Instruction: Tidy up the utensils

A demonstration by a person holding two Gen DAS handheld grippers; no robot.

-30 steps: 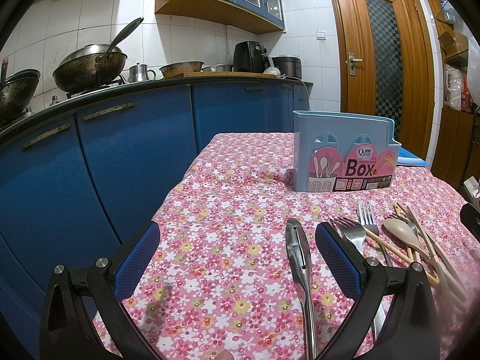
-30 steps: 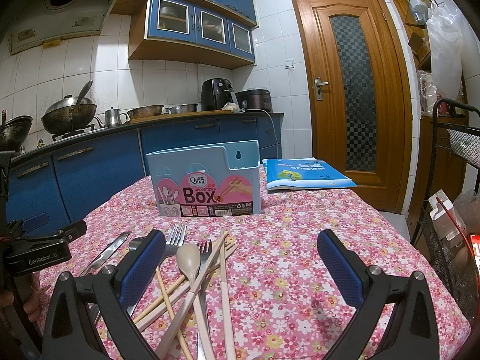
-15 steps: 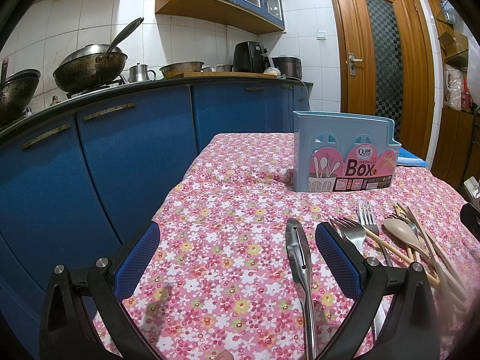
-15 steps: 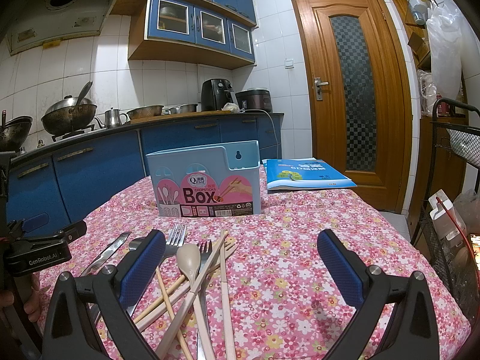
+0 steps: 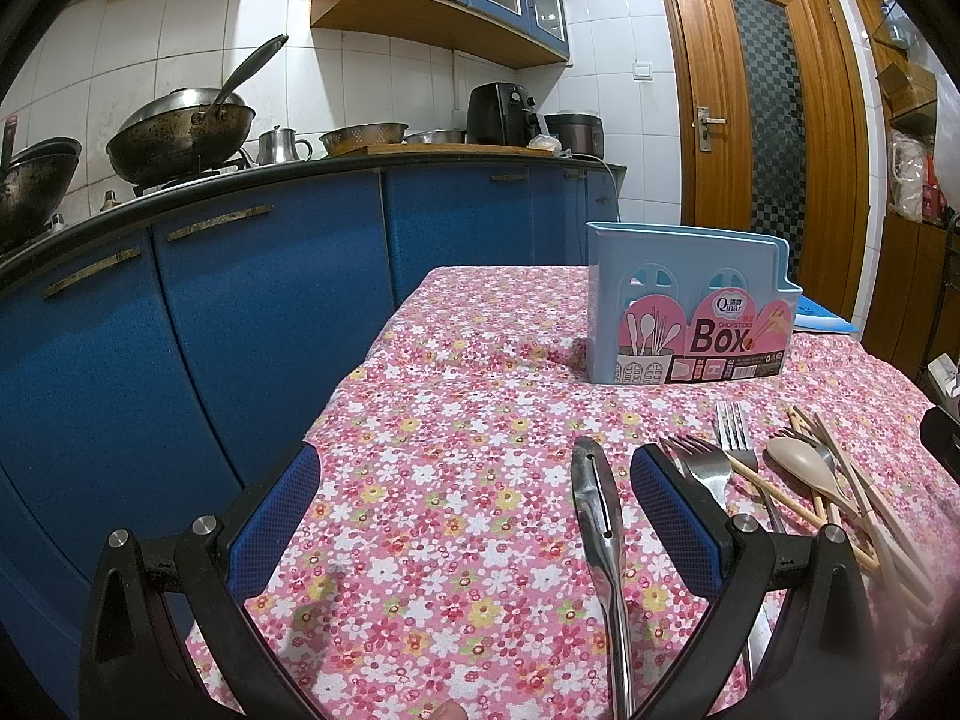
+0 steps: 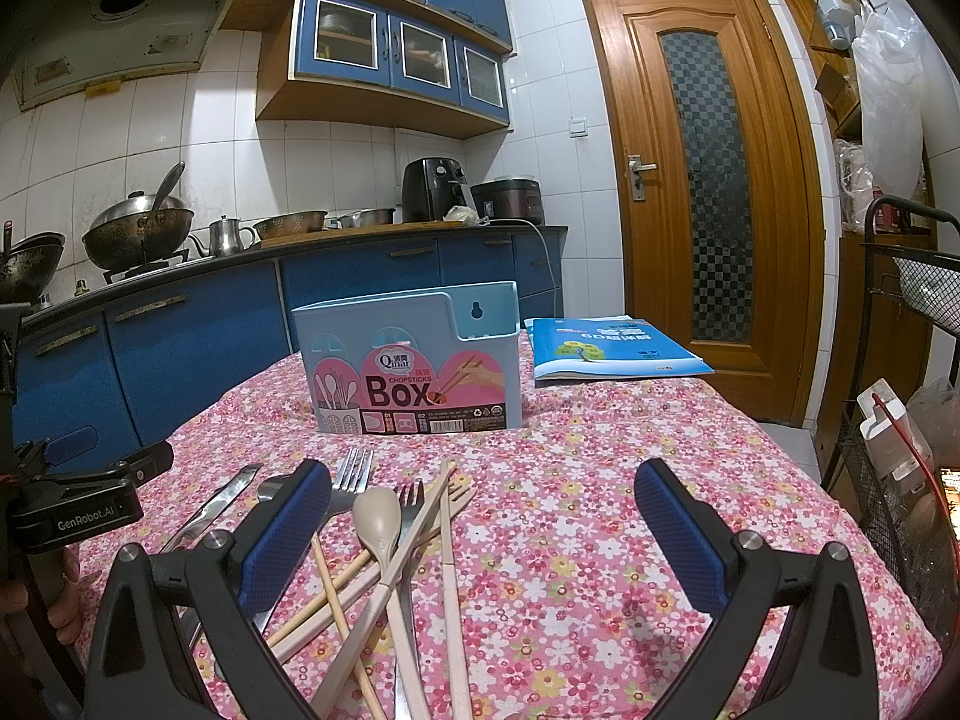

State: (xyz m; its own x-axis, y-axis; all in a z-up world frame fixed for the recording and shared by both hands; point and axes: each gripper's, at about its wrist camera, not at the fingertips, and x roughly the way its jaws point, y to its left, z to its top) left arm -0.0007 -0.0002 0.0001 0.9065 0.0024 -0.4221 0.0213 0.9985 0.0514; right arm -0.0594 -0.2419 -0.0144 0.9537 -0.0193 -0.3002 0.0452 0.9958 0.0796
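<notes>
A light blue chopsticks box [image 5: 690,306] [image 6: 414,360] stands upright on the flowered tablecloth. In front of it lies a heap of utensils: metal forks [image 5: 735,438] [image 6: 354,474], a beige spoon [image 5: 801,468] [image 6: 377,519], wooden chopsticks [image 6: 447,540] and a steel knife [image 5: 594,516] [image 6: 225,498]. My left gripper [image 5: 474,498] is open, low over the cloth, with the knife lying between its fingers near the right one. My right gripper [image 6: 480,516] is open and empty, its left finger over the heap.
A blue booklet [image 6: 606,348] lies behind the box on the right. Blue kitchen cabinets [image 5: 240,312] with pans on the counter run along the left. A wooden door [image 6: 708,192] and a wire rack [image 6: 900,420] stand to the right. The table edge [image 5: 336,396] is at my left.
</notes>
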